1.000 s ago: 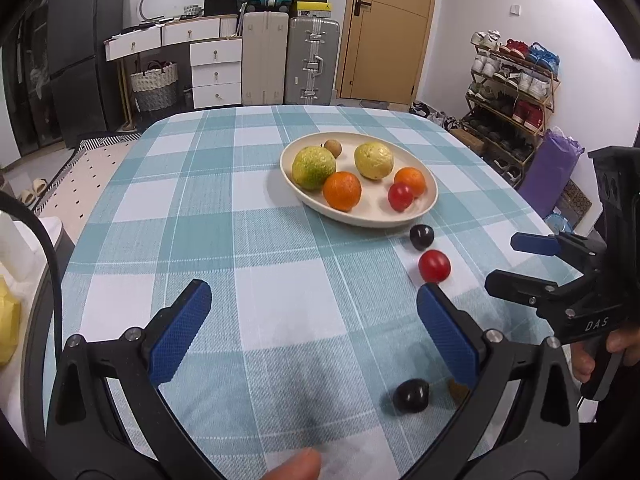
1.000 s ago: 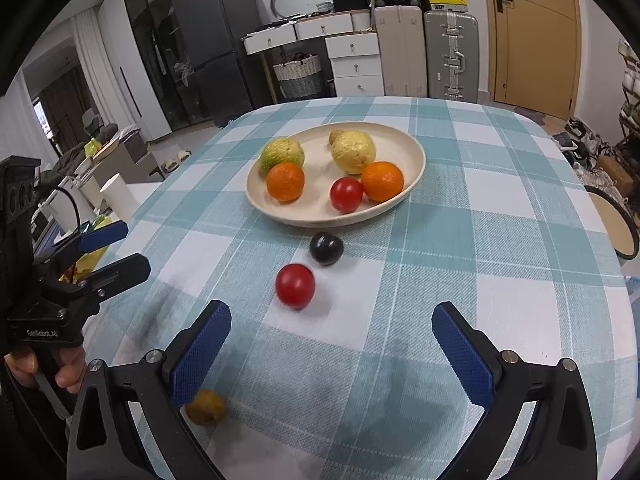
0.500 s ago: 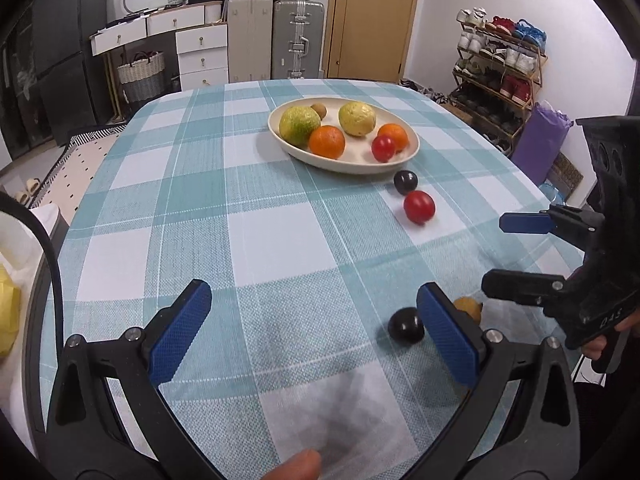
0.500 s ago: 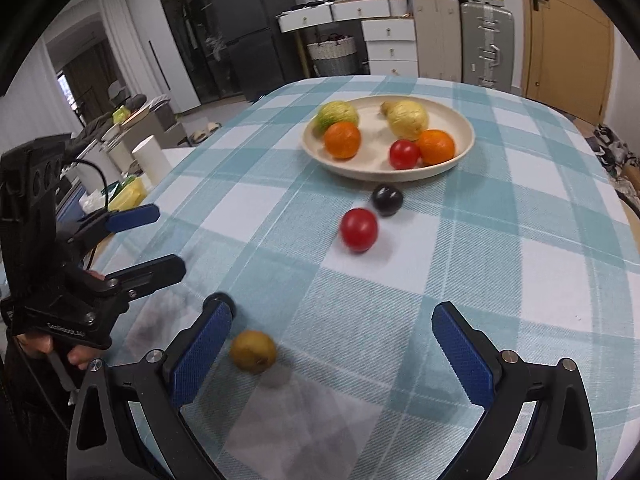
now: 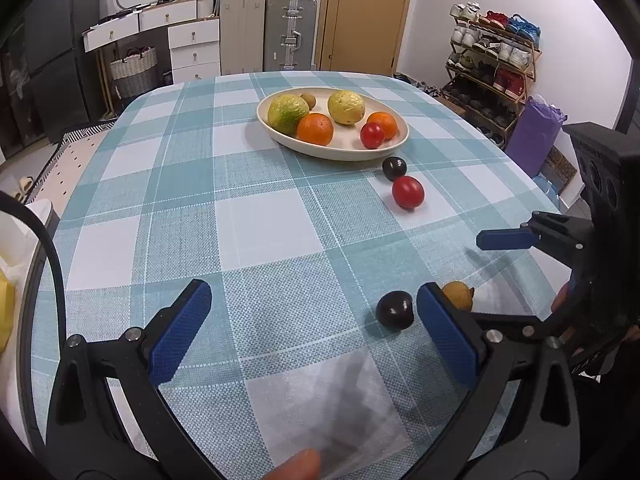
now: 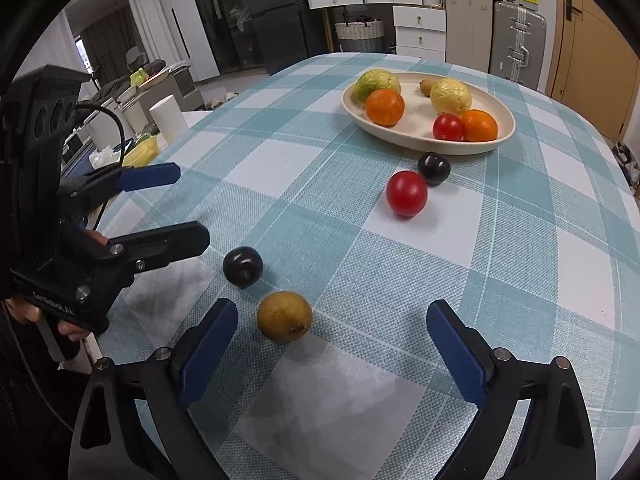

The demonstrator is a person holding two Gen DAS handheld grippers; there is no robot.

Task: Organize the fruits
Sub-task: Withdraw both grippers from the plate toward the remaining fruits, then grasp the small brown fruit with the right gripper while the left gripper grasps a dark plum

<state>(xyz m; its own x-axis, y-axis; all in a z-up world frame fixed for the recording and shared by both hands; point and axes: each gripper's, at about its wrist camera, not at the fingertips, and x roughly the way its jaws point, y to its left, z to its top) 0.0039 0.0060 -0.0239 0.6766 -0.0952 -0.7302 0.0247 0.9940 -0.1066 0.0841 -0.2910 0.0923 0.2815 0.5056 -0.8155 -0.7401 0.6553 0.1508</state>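
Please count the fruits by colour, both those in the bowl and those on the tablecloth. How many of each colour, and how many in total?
Orange: 2
Red: 2
Dark purple: 2
Yellow-green: 2
Brownish: 2
Total: 10

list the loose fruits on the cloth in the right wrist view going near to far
brown-yellow fruit → near dark plum → red tomato → far dark plum, close in front of the plate
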